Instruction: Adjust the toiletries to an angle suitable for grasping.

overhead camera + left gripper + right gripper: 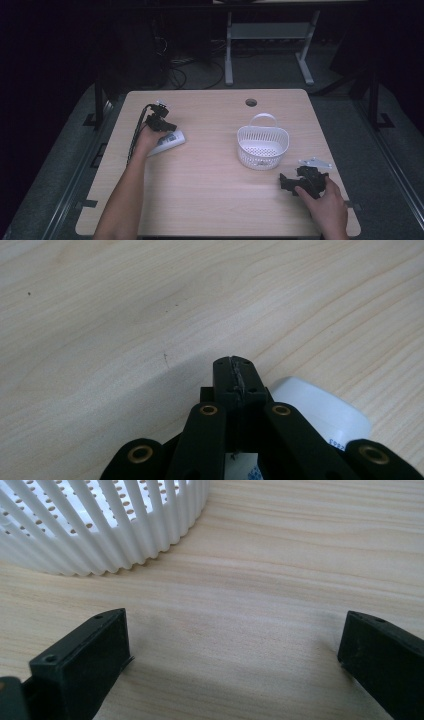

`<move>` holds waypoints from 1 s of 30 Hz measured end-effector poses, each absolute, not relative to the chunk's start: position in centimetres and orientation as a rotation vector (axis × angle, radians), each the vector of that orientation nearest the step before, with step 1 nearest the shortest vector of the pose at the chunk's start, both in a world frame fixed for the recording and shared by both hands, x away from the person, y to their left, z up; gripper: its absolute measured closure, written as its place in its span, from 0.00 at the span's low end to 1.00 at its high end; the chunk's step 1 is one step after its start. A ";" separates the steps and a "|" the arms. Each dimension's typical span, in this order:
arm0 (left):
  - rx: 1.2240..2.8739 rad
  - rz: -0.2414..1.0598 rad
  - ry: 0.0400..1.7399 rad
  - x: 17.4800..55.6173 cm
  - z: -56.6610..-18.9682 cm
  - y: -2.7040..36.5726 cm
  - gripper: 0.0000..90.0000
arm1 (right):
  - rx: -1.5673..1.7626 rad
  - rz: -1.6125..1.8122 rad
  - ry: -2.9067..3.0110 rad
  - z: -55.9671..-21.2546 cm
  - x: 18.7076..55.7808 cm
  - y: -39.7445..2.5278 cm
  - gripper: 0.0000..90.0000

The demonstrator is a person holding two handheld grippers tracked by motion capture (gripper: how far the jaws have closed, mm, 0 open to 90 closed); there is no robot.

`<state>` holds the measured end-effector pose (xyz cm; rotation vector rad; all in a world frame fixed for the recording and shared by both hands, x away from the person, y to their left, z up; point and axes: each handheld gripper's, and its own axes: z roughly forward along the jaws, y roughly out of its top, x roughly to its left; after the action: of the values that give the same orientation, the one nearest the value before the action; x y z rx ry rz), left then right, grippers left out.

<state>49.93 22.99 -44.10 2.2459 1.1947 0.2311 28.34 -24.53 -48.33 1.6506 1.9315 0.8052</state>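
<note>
The right tool lies low at the near right corner of the worktop, the person's right hand wrapped over its back with the forearm coming up from the bottom edge. In the right gripper view its two black jaws stand spread wide apart with bare wood between them, pointing toward the ribbed wall of the white basket. In the high view that basket sits right of centre, handle at its far side, just beyond the tool and apart from it.

The left hand is stretched far forward on the left side, holding the left tool tipped downward over a white object that lies flat on the wood. In the left gripper view the jaws are pressed together, tip to tip, with the white object beneath and beside them; whether they pinch any part of it I cannot tell.

A label on the white object shows a few small dark characters at its edge and some blue print lower down, too cropped and blurred to read. Most of the object is hidden behind the jaws and the hand.

Small grey flat pieces lie beside the right tool; their nature is hard to make out.
</note>
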 end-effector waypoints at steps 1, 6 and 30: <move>2.247 0.228 1.196 49.9 -44.1 22.9 1.00 | 1.651 0.806 1.932 -48.3 28.3 -24.5 0.00; 2.261 0.215 1.186 49.7 -44.1 22.5 1.00 | 1.650 0.806 1.932 -48.3 28.3 -24.5 0.00; 2.316 0.168 1.090 46.8 -44.2 21.1 1.00 | 1.650 0.805 1.932 -48.3 28.3 -24.5 0.00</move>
<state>46.75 21.06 -44.18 2.3161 1.0898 0.1678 28.34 -24.53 -48.33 1.6505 1.9318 0.8055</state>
